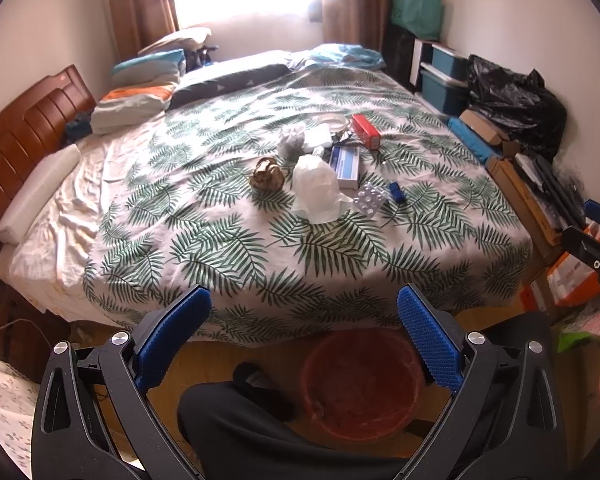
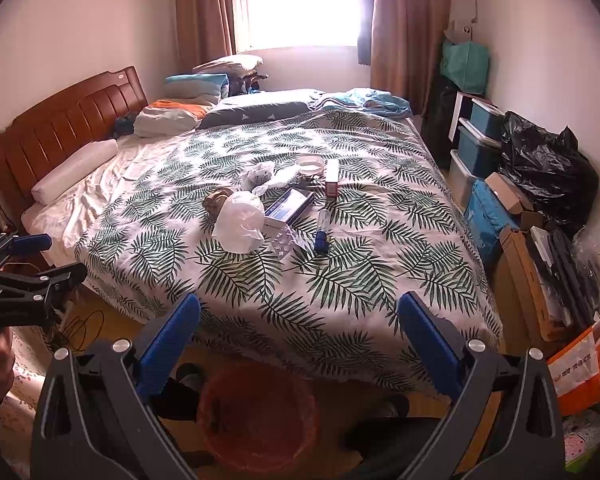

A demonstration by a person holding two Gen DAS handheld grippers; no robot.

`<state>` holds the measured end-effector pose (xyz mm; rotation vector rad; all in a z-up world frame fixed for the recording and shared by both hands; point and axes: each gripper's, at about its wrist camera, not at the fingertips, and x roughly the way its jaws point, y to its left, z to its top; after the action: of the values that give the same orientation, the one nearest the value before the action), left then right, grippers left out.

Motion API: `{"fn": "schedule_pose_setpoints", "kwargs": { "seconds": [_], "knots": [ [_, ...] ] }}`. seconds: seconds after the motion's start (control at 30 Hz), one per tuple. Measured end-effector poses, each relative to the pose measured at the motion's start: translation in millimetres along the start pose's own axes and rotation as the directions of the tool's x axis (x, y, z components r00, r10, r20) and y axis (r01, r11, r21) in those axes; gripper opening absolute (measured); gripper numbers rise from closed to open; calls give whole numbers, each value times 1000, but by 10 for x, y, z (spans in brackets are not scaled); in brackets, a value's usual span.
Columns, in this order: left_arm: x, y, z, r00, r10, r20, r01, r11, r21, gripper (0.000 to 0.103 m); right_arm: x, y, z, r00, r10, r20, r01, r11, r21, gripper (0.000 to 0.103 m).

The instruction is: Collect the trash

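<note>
Trash lies in a pile mid-bed: a white plastic bag (image 1: 316, 190) (image 2: 240, 222), a crumpled brown paper ball (image 1: 267, 174) (image 2: 216, 201), a red box (image 1: 366, 131) (image 2: 332, 178), a blue-white box (image 1: 344, 166) (image 2: 288, 208), a blister pack (image 1: 370, 199) (image 2: 284, 244), a blue tube (image 1: 396, 192) (image 2: 322, 232), crumpled tissue (image 1: 292, 140) (image 2: 260, 174) and a tape roll (image 1: 334, 121) (image 2: 310, 165). An orange-red bin (image 1: 358, 384) (image 2: 258, 412) stands on the floor at the bed's foot. My left gripper (image 1: 304, 336) and right gripper (image 2: 300, 344) are open and empty, held above the bin, short of the bed.
The bed (image 1: 204, 240) has a leaf-print cover, pillows and a wooden headboard (image 1: 24, 136) at left. Storage boxes (image 2: 480, 144), a black bag (image 2: 548, 168) and cardboard (image 2: 528, 280) line the right wall. The person's dark-trousered legs (image 1: 260, 428) are beside the bin. Cables (image 2: 84, 328) lie on the floor.
</note>
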<state>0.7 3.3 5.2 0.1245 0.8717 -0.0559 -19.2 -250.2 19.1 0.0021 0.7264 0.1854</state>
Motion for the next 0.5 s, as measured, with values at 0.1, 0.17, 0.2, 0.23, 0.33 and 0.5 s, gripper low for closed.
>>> {"fn": "schedule_pose_setpoints", "kwargs": {
  "seconds": [0.1,0.17,0.2,0.23,0.33,0.5],
  "knots": [
    [15,13,-3,1000,1,-4,-1,1000,-7,97,-15,2,-13,1000,-2,3,2,1000,-1,98],
    [18,17,-5,1000,0,-4,0,1000,-9,97,-15,-1,-13,1000,-2,4,2,1000,-1,98],
    [18,14,-6,1000,-2,-5,2,1000,-9,97,-19,-1,-10,1000,-1,4,1,1000,-2,98],
    [22,13,-9,1000,-6,-5,6,1000,-8,97,-17,2,-7,1000,-2,3,2,1000,-2,98],
    [25,11,-11,1000,-8,-5,8,1000,-8,97,-16,-4,-10,1000,-1,3,1,1000,-2,98],
    [35,3,-20,1000,-13,-5,13,1000,-7,97,-53,11,7,1000,-1,9,1,1000,-6,98]
  ]
}}
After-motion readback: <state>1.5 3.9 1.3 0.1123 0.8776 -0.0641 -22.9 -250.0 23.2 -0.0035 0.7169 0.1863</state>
